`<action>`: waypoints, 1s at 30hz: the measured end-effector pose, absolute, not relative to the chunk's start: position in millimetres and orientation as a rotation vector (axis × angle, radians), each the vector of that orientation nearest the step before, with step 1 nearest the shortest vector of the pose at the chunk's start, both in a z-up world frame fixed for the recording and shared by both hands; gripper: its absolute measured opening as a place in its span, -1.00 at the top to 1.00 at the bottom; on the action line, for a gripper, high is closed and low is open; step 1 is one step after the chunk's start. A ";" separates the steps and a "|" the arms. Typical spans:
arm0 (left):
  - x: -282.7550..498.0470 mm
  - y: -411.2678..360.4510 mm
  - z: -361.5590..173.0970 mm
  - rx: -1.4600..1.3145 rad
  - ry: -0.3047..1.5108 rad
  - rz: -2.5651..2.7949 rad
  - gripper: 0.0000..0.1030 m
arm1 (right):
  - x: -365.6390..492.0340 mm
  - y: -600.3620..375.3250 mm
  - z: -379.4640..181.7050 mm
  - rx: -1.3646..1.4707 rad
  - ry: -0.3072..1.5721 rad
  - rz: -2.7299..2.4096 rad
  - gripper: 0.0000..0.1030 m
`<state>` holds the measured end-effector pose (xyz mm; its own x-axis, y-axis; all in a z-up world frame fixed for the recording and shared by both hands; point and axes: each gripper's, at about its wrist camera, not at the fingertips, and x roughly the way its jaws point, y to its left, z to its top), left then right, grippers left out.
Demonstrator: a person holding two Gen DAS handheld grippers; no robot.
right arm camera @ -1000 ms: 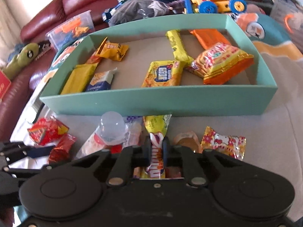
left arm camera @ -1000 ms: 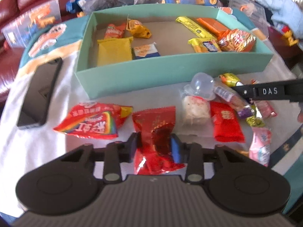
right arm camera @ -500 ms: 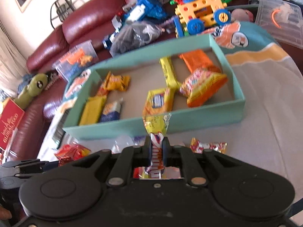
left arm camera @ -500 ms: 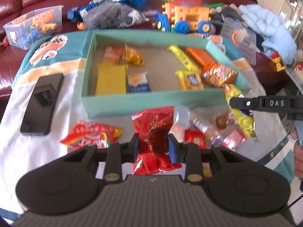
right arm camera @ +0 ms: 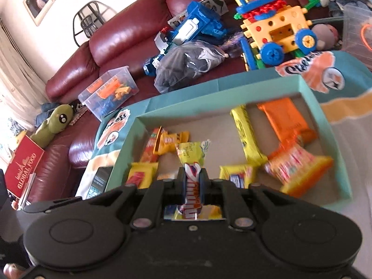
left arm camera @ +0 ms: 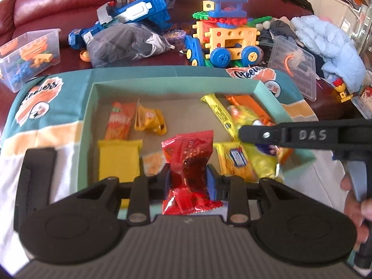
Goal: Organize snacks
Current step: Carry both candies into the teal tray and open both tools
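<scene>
The left gripper (left arm camera: 187,174) is narrowed onto a red foil snack packet (left arm camera: 188,160), its blue-padded fingers (left arm camera: 211,178) pinching the packet at its waist so the crinkled top fans up above them and the bottom flares out below. Held this way, the packet hangs over the near part of the teal cardboard box (left arm camera: 86,121), in front of a flat yellow packet (left arm camera: 119,158) and a yellow biscuit pack (left arm camera: 234,158) lying on the box floor. The right gripper (right arm camera: 192,178) is clamped tight on a slim yellow candy wrapper with red and blue lettering (right arm camera: 192,162), gripped around its middle with the twisted top sticking up past the fingertips. It too is poised over the box (right arm camera: 334,139), pointing down at an angle toward the snacks inside: an orange packet (right arm camera: 284,118), a long yellow bar (right arm camera: 247,134) and a yellow-and-orange bag (right arm camera: 300,169), which is blurred. In the left wrist view the right gripper's black arm (left arm camera: 302,137) reaches across the box from the right side, and part of the person's hand (left arm camera: 358,204) grips its handle at the frame edge. Beyond the box, toys crowd a dark red leather sofa (right arm camera: 121,39).
</scene>
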<state>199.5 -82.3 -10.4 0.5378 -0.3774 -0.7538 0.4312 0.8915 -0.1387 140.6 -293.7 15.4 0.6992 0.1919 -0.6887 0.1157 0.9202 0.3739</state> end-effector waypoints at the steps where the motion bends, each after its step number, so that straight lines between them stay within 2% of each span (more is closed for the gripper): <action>1: 205.3 -85.2 -12.1 0.066 0.882 -0.480 0.41 | 147.6 -292.5 13.4 0.408 0.805 0.043 0.79; 7: 234.6 -96.9 -25.3 0.069 0.904 -0.471 0.39 | 178.0 -292.1 -4.1 0.408 0.831 0.036 0.79; 9: 239.5 -98.3 -28.2 0.071 0.906 -0.465 0.29 | 185.3 -292.1 -8.1 0.414 0.835 0.035 0.77; 11: 241.0 -97.7 -29.8 0.071 0.902 -0.446 -0.18 | 189.4 -293.8 -10.0 0.425 0.837 0.043 0.65; 12: 241.0 -96.7 -30.5 0.069 0.898 -0.433 -0.59 | 190.0 -294.3 -9.9 0.429 0.834 0.039 0.39; 13: 239.6 -95.1 -30.3 0.070 0.889 -0.419 -0.82 | 189.3 -295.0 -8.7 0.428 0.826 0.034 0.22; 14: 238.7 -94.2 -30.9 0.077 0.878 -0.397 -0.87 | 188.0 -295.2 -7.2 0.420 0.820 0.026 -0.14; 15: 237.6 -93.5 -31.1 0.082 0.875 -0.387 -0.91 | 186.3 -295.0 -5.8 0.409 0.813 0.015 -0.41; 18: 236.4 -90.0 -32.5 0.071 0.892 -0.378 -0.99 | 179.1 -295.4 -1.2 0.393 0.792 -0.003 -0.71; 24: 226.9 -83.2 -26.9 0.065 0.897 -0.364 -1.00 | 165.8 -296.1 6.3 0.376 0.786 -0.014 -0.91; 30: 203.0 -77.9 -17.2 0.069 0.890 -0.369 -1.00 | 142.1 -295.3 18.0 0.361 0.764 -0.019 -1.00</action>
